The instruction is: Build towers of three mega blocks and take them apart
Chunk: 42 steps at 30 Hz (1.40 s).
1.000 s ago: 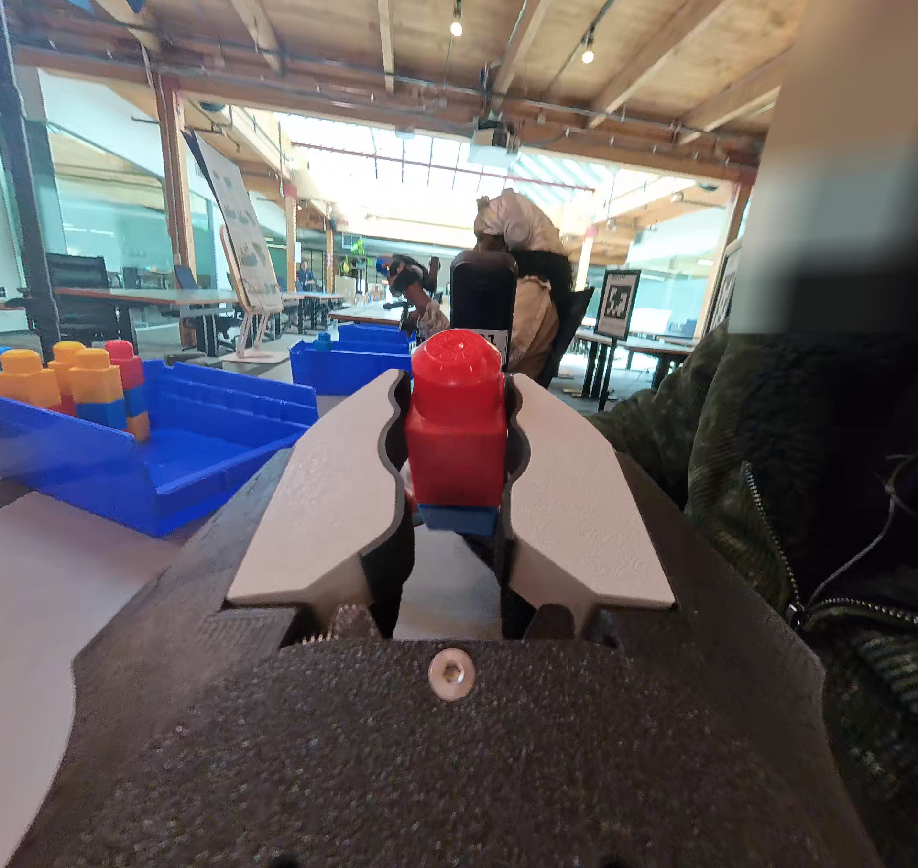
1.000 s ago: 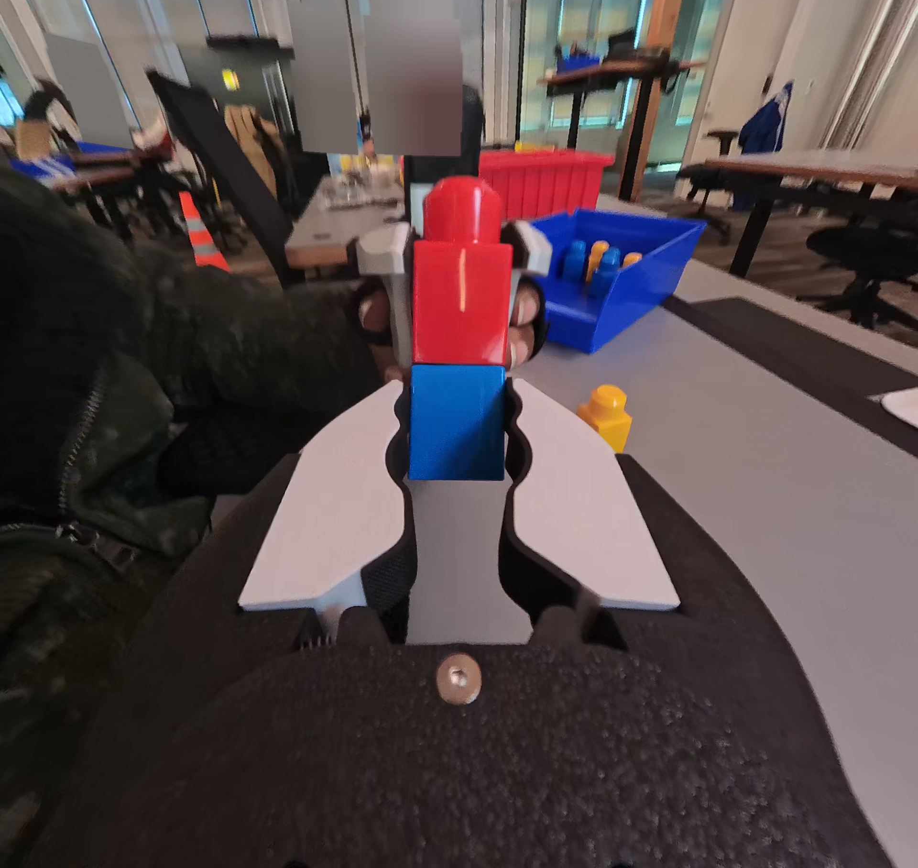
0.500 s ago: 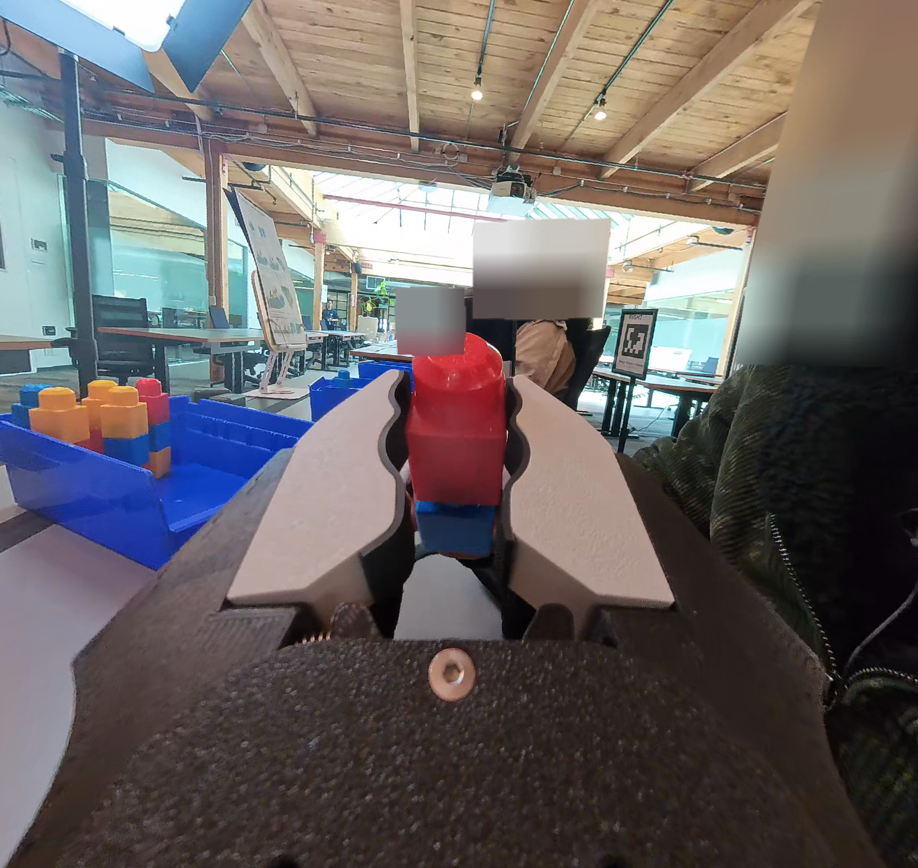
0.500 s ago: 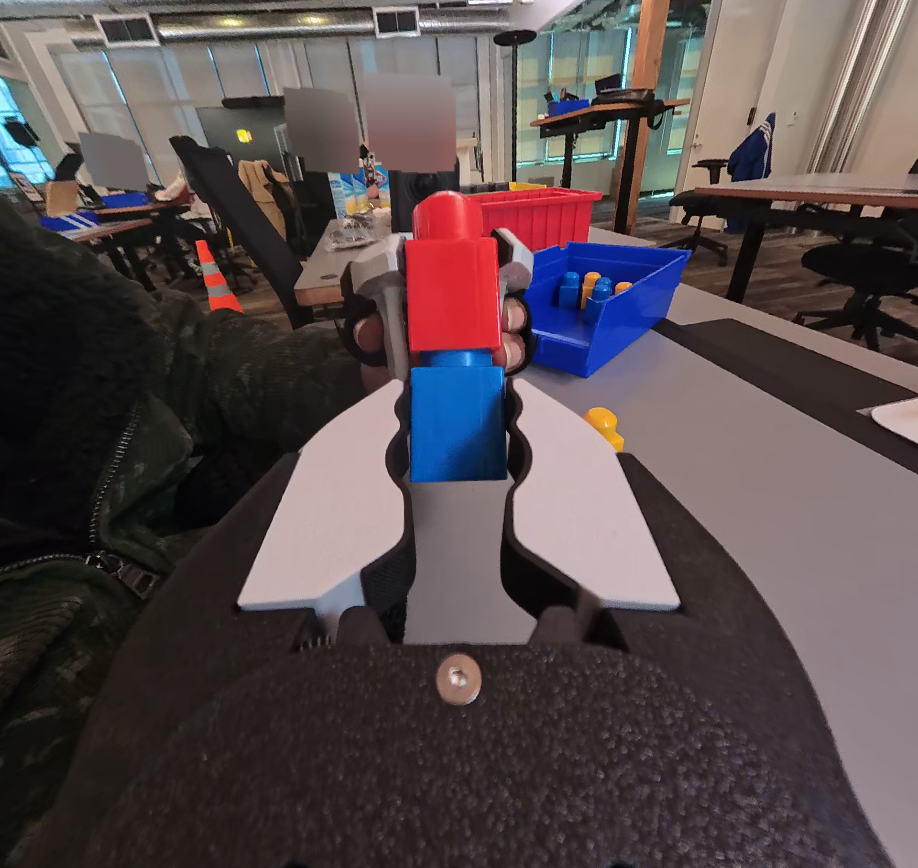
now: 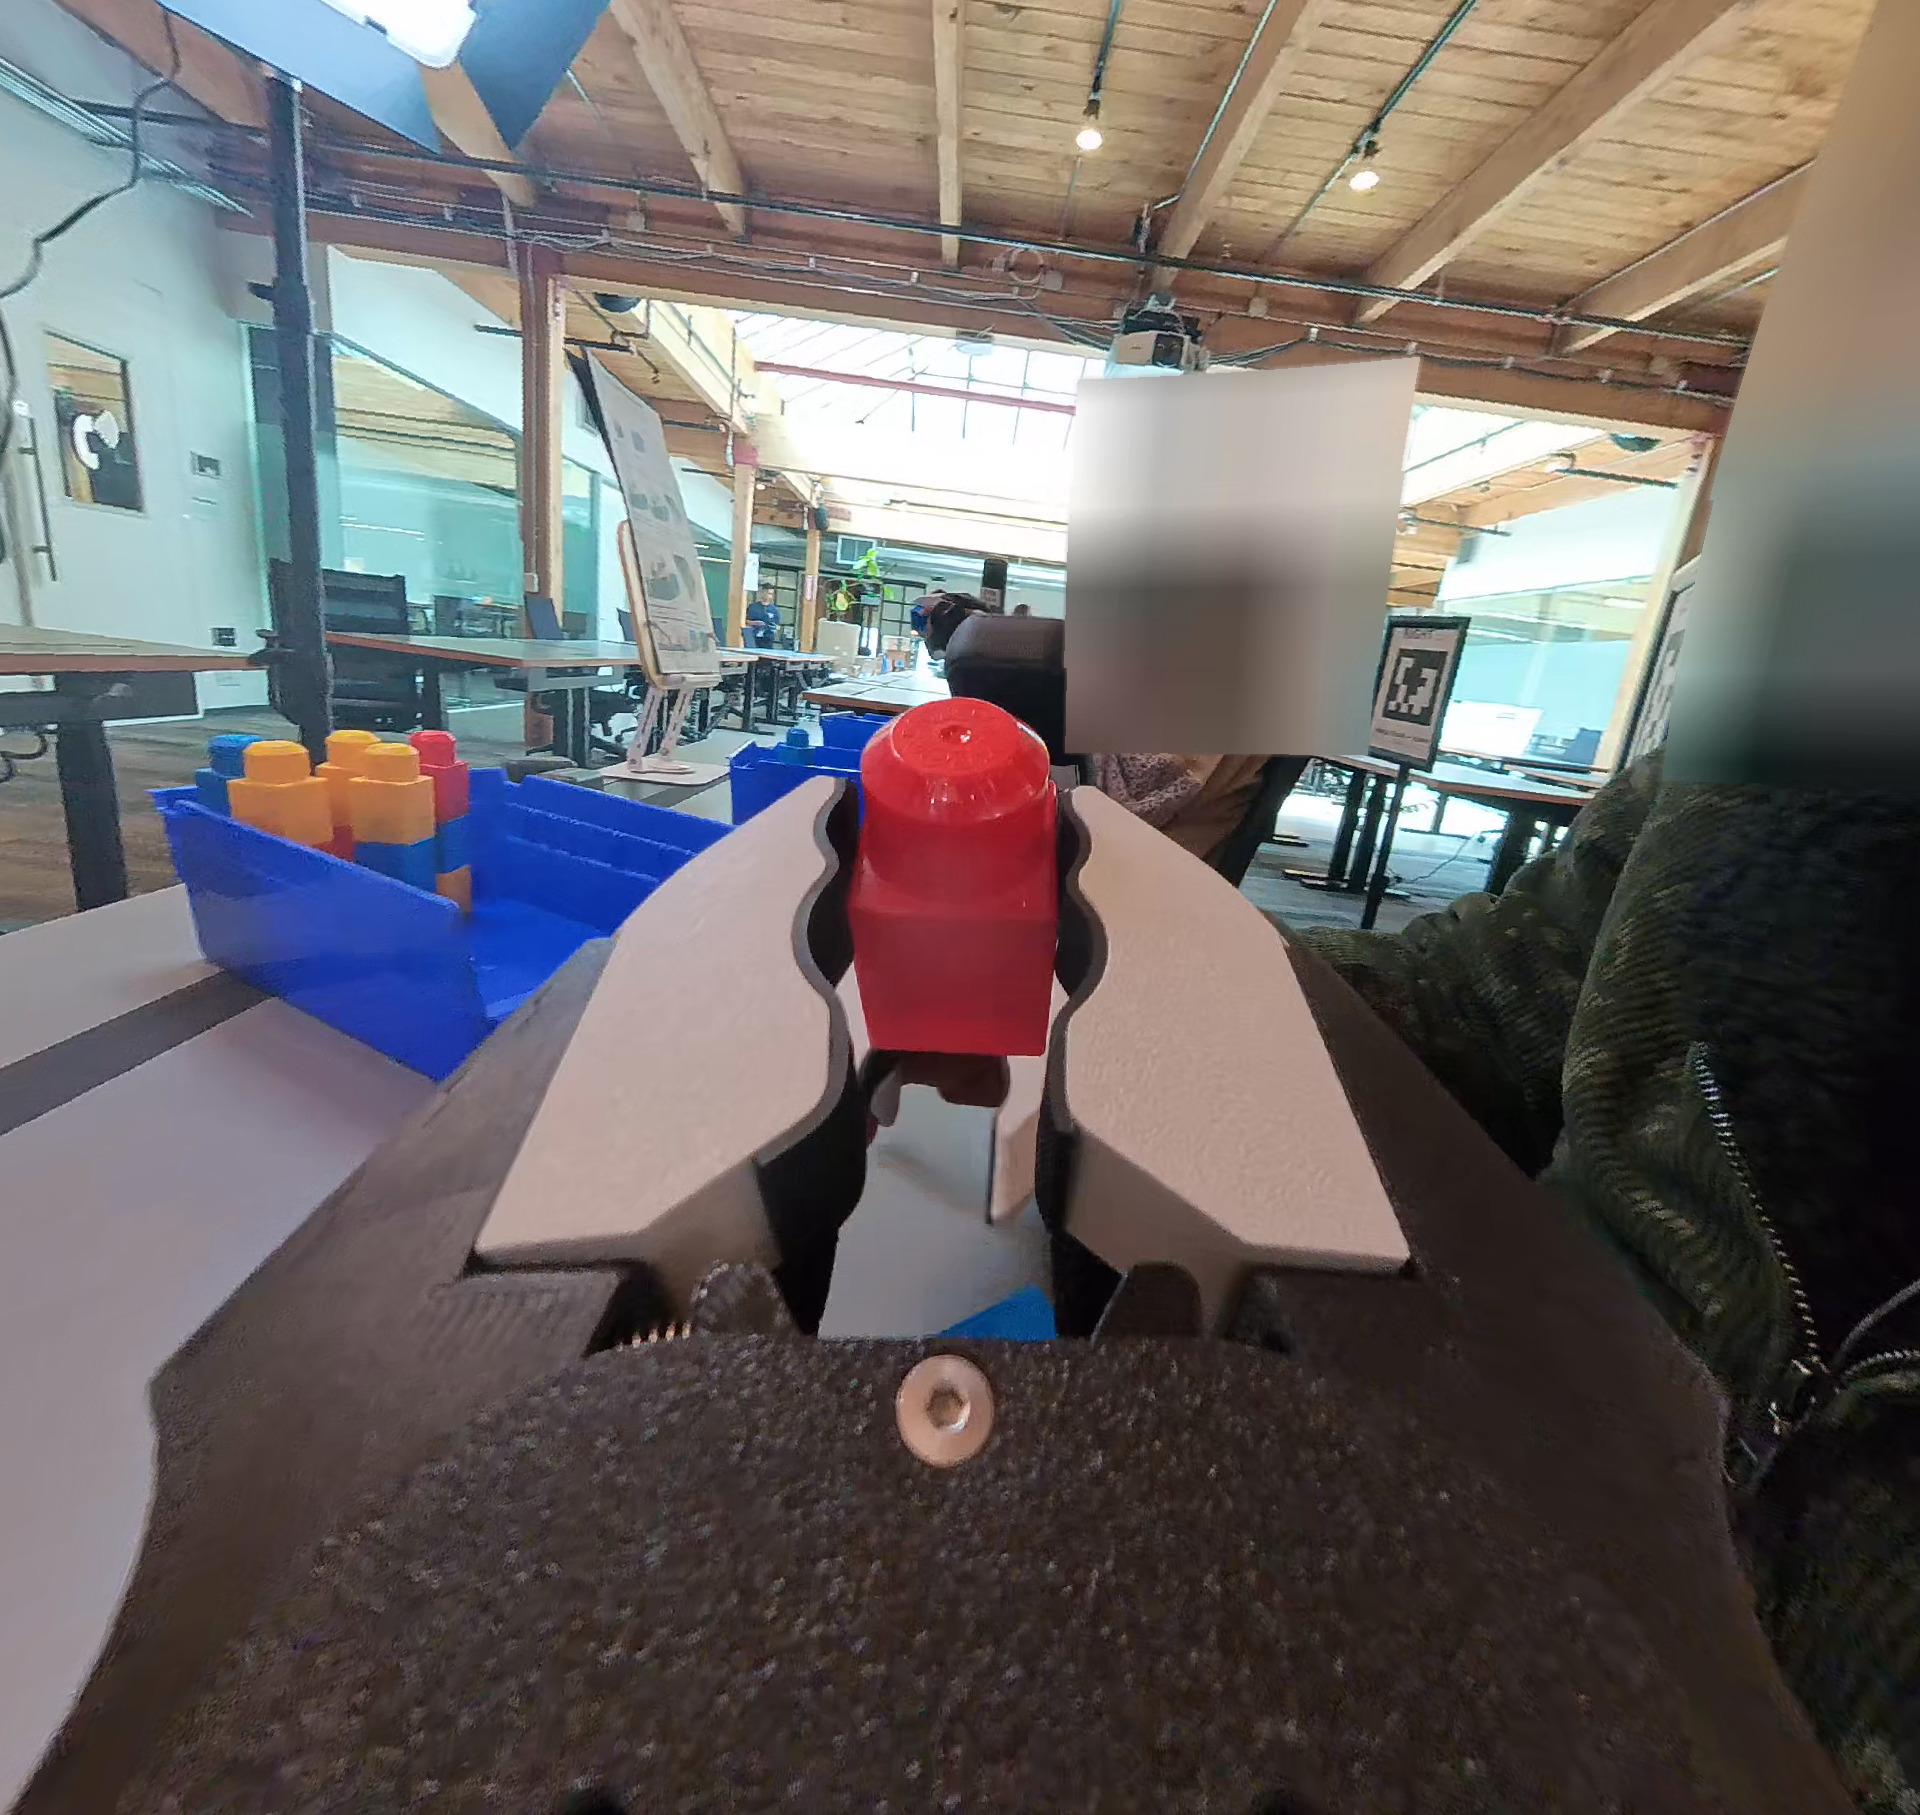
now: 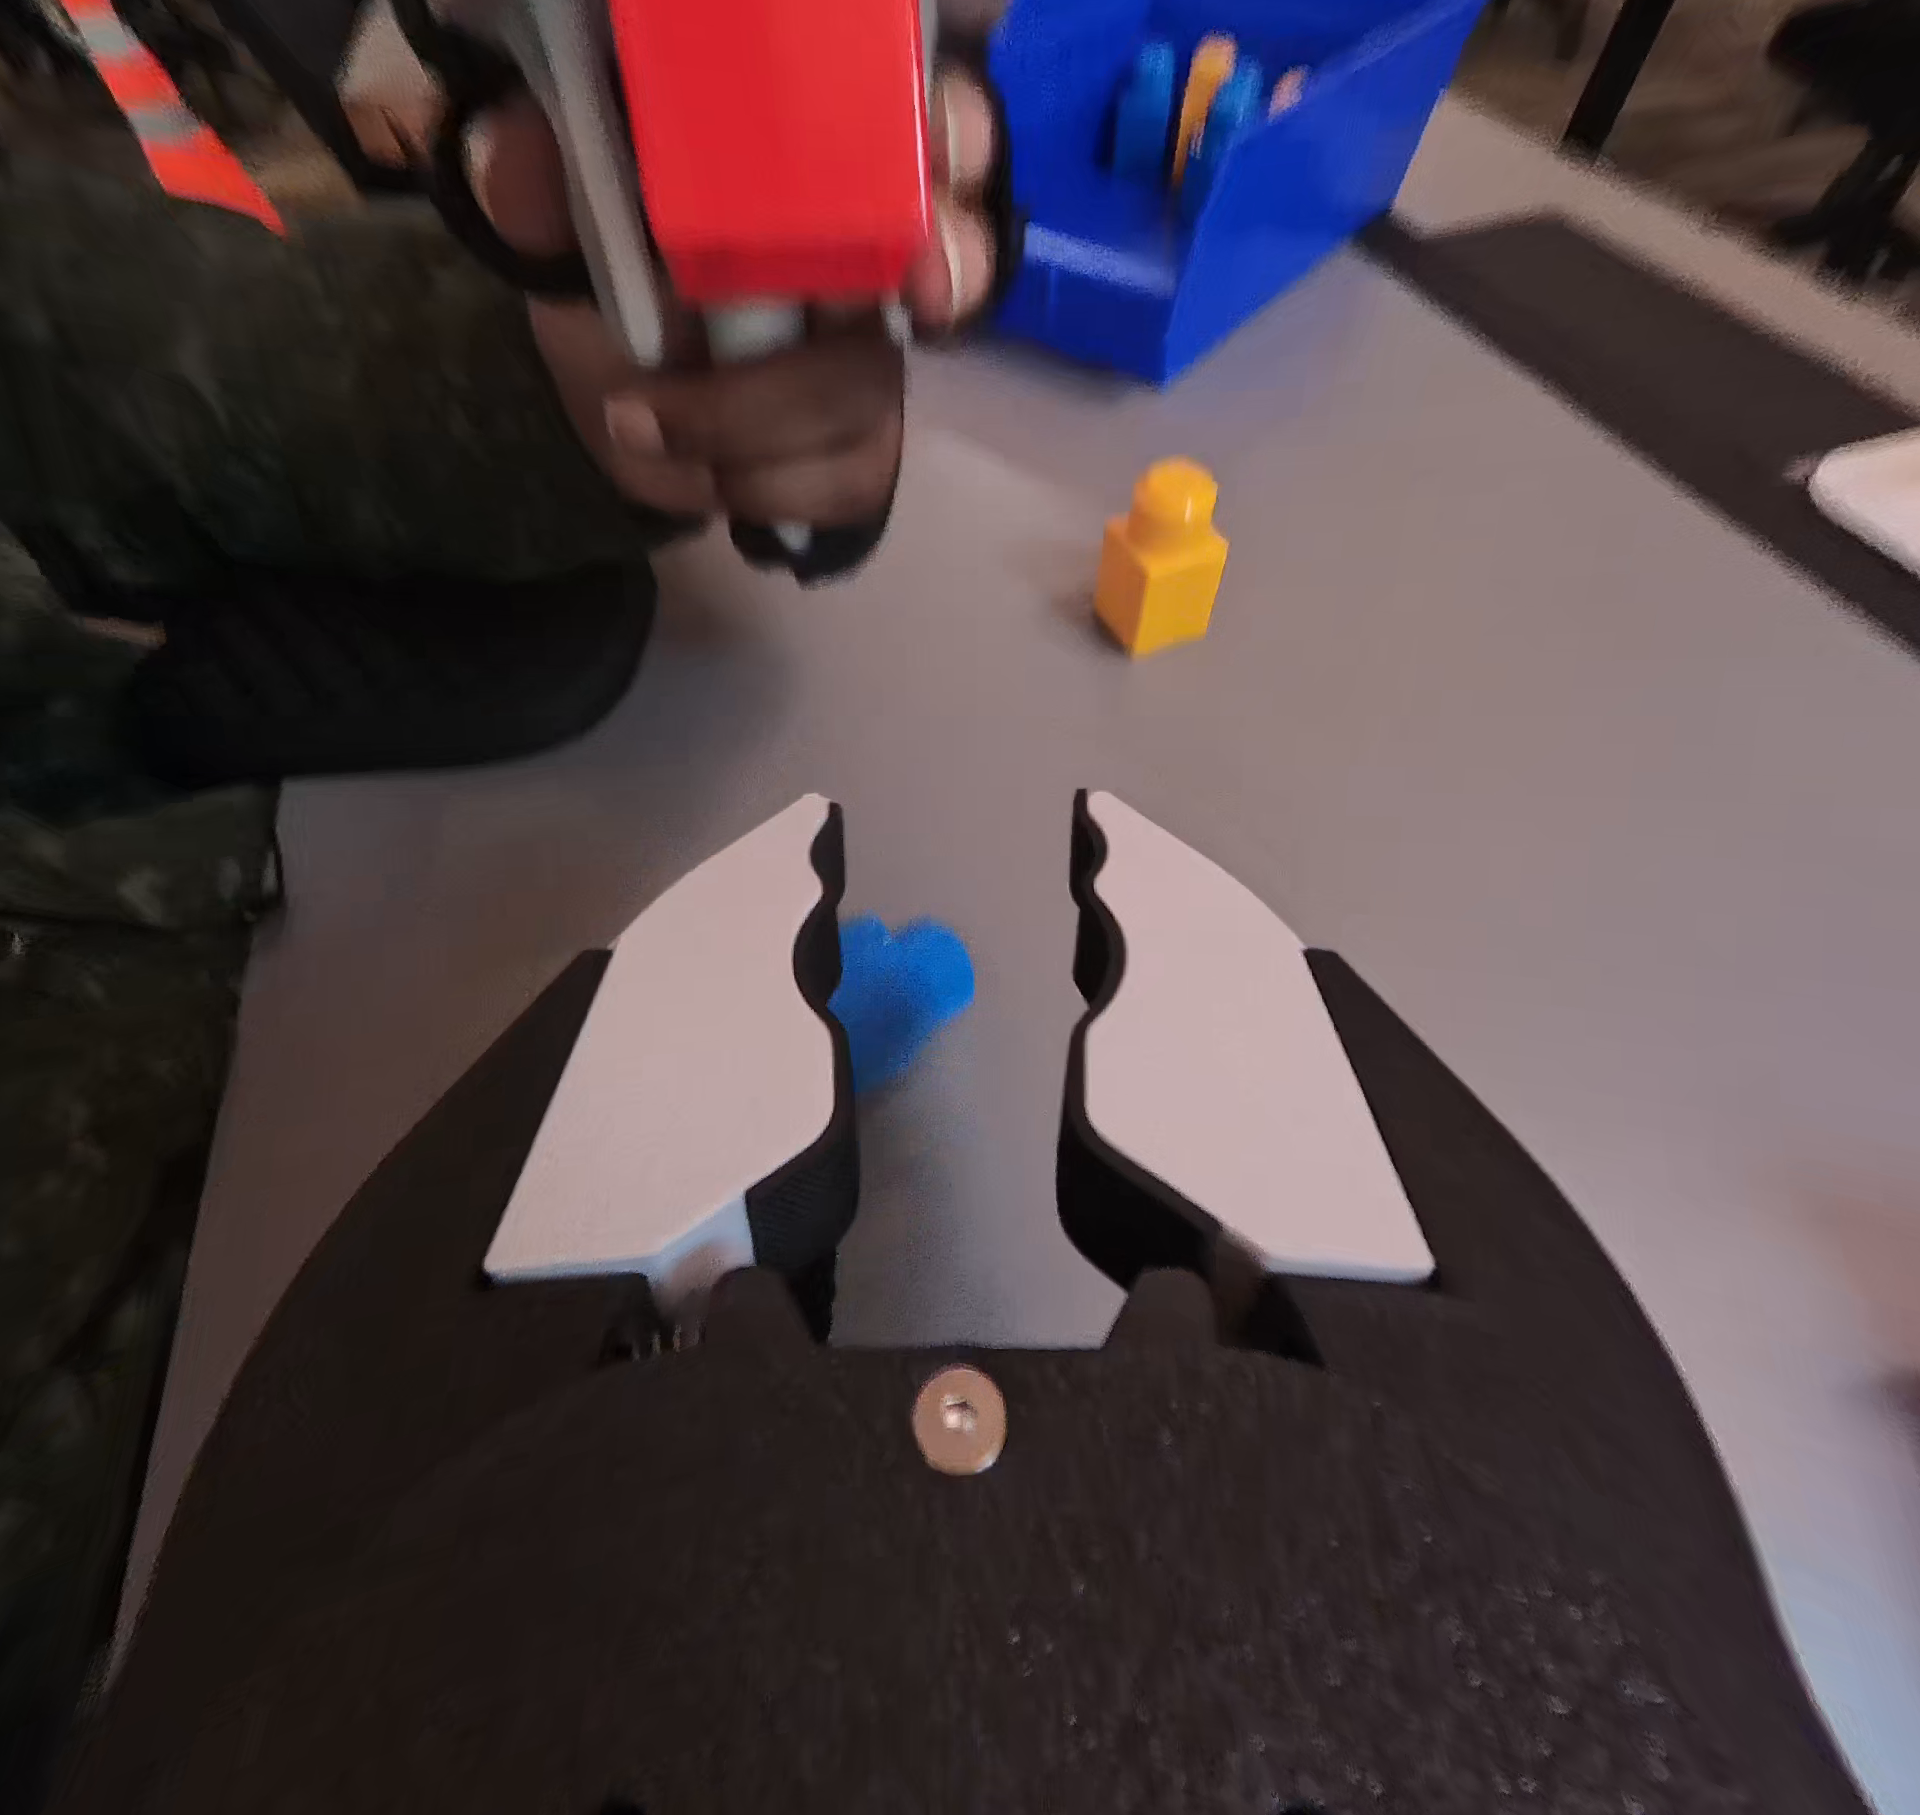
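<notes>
**Q:** Since a moment ago, what has changed at the grippers?

**A:** Red and blue have come apart. The left gripper [image 5: 954, 918] stays clamped on the red block [image 5: 951, 892], lifted clear with nothing under it. The right gripper [image 6: 954, 918] now has its fingers parted and nothing between them — the blue block [image 6: 896, 991] shows blurred below them, over the grey table [image 6: 1455, 830]; whether it has landed I cannot tell.

**Q:** What could go wrong from here?

**A:** In my judgement, the blue block may bounce or roll out of easy reach, since it was let go rather than set down. The red one is gripped only by its flat sides; smooth plastic could slip if the squeeze eases.

**Q:** What do the things feel and look like?

**A:** Each block is glossy hard plastic, a cube with one round stud on top. The fingers are pale grey, matte, with wavy inner edges, on a rough black body.

**Q:** And farther out?

**A:** A yellow block [image 6: 1162, 560] stands upright alone on the table. Beyond it sits a blue bin [image 6: 1309, 259] with blocks inside; the left wrist view shows another blue bin [image 5: 343, 934] holding finished towers [image 5: 348, 809].
</notes>
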### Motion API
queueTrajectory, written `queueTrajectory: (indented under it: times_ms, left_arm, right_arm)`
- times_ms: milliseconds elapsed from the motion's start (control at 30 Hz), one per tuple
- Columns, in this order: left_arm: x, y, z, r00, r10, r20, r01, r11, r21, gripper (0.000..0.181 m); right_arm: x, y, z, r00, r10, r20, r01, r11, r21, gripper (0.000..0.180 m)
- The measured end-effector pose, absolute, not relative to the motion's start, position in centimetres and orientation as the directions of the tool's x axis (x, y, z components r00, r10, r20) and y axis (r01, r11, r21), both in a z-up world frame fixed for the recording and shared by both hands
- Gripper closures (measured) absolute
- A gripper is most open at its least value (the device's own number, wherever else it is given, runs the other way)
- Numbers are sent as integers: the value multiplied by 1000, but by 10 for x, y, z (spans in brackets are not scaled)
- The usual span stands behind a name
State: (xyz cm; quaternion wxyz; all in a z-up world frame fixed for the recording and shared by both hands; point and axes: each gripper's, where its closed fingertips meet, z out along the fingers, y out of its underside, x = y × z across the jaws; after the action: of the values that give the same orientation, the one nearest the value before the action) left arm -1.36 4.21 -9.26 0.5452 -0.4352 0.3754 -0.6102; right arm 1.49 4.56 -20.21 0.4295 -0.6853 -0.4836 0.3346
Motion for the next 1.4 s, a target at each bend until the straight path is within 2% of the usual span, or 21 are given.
queueTrajectory:
  times_ms: [100,200,333,400,467,533,567,633,667,767,833,1067,1233,1400]
  left_arm:
    - [-18,49,-97,3,-992,128,324,-120,-939,144]
    - [-20,55,-102,39,-991,132,303,-114,-946,144]
    - [-21,65,-105,92,-986,142,288,-110,-951,145]
    - [-21,67,-108,110,-985,134,273,-99,-957,144]
    - [-22,68,-108,119,-985,124,265,-89,-960,145]
    - [-26,68,-106,119,-985,123,269,-87,-959,145]
    - [-28,67,-105,110,-986,127,274,-93,-957,145]
    - [-34,65,-102,84,-986,144,298,-113,-948,145]
    - [-36,62,-99,59,-985,161,320,-135,-938,145]
    - [-36,51,-92,-46,-976,212,364,-214,-907,145]
    - [-27,39,-93,-105,-969,222,350,-245,-904,144]
    - [-6,20,-107,-174,-959,223,254,-263,-931,144]
    - [-5,16,-98,-224,-944,241,325,-305,-895,144]
    - [-6,13,-87,-193,-964,185,388,-248,-888,144]
  right_arm:
    - [22,34,-233,257,961,-103,533,-230,-814,123]
    - [26,20,-255,204,977,-68,668,-190,-719,111]
    - [22,2,-275,242,962,-130,775,-272,-570,105]
    - [17,4,-282,324,935,-142,784,-350,-512,110]
    - [14,11,-290,396,907,-141,777,-413,-475,123]
    - [18,17,-296,413,905,-106,796,-415,-440,140]
    - [20,17,-296,398,911,-105,807,-403,-432,141]
    - [21,25,-292,368,927,-67,798,-352,-489,141]
    - [13,24,-281,312,946,-92,752,-305,-584,141]
    - [-6,27,-220,225,963,-147,469,-239,-850,141]
    - [-12,21,-188,164,977,-136,340,-185,-922,141]
    - [-20,12,-155,146,985,-88,174,-113,-978,142]
    - [-23,9,-149,175,983,-60,125,-83,-989,143]
    - [-24,9,-134,217,974,-65,9,-69,-998,143]
